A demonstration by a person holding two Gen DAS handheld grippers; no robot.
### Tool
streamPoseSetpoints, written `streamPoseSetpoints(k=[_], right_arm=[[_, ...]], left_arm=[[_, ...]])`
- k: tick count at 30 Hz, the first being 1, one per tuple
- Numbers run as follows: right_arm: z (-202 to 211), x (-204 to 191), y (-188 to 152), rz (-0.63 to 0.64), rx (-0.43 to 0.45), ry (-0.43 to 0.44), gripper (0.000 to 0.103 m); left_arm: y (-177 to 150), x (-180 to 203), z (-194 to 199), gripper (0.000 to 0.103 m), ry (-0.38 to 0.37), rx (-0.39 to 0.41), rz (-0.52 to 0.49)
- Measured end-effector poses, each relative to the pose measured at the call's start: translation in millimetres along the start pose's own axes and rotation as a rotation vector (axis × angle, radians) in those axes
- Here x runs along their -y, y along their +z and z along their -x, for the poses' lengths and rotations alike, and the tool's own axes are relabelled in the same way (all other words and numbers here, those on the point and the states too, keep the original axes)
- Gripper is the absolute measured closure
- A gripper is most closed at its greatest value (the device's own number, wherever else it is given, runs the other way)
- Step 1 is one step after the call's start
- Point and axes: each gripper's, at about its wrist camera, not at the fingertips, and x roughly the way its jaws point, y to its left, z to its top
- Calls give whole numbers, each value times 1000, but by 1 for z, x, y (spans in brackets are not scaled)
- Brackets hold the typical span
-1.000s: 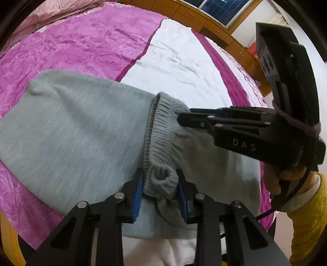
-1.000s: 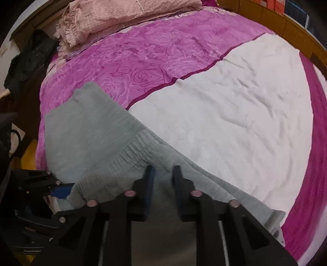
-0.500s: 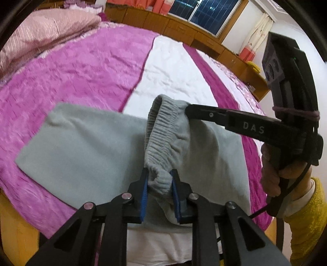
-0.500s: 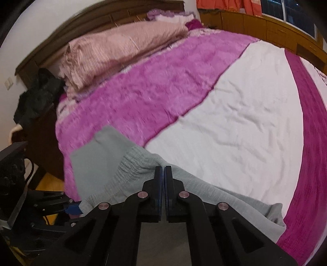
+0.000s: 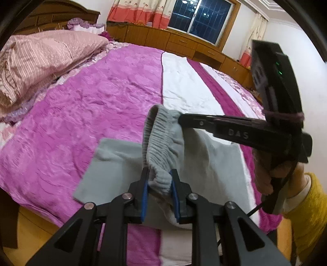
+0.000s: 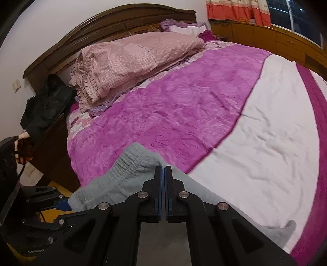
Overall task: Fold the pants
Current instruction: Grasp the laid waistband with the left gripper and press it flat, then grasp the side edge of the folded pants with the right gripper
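Grey fleece fills the near field: in our left claw (image 5: pixel 159 189) we pinch a bunched end of the ribbed waistband (image 5: pixel 159 147) of the pants (image 5: pixel 208 163) between the blue pads; its jaws have just been closing on that cloth and stand a little apart with the fabric pressed between them. Our right claw (image 6: pixel 163 176) is clamped tight on the waistband's other end, pads nearly meeting with only a thin layer of cloth caught at the tips. Between the two claws the waistband hangs lifted above the bed (image 5: pixel 81 114), while the rest of the pants trails down onto the bed's near edge, a flat grey panel (image 5: pixel 114 161) lying on the magenta cover and another part draped over the white stripe (image 5: pixel 184 86). To the right, a hand (image 5: pixel 265 176) in a yellow sleeve (image 5: pixel 308 210) grips the right claw's handle. Farther off we see a pink striped quilt (image 6: pixel 132 59) piled by the dark wooden headboard (image 6: pixel 114 22), wooden cabinets (image 5: pixel 173 38), and a dark window (image 5: pixel 200 16) with orange curtains.
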Motion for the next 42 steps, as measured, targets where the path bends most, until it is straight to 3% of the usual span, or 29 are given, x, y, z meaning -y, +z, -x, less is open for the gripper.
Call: streamPoseSetpoints(k=[6,11,13,17,22,26,29,37,42], right_arm=[[-34,-19,14,0,-20,33,103],[-64,-30,17,6,-51,27,103],[-77,-33,16,4,-73,22,103],[-90,-29,10,-48,-118,22,103],[-59,-13,1,-120,-89,30,103],[-22,2,-22,-130,-90,-38,103],[4,15,-52,-160,-110,-89,103],[48,44,-131,-270,-136,-171,103],[54,57,-165,-364,-143,-138,103]], left_arm=[[0,-35,2,83,57,2,24],[-6,-67,-15,82,69,-52,62],[-11,-75,-23,78,84,-81,73],[-20,-86,-27,59,122,-115,110],[-21,-85,-7,57,149,-92,103],[-14,-69,11,57,185,-33,61],[-9,-55,10,58,163,-23,34],[-20,-28,-13,58,153,-63,-19],[-31,-36,-26,60,183,-127,-11]])
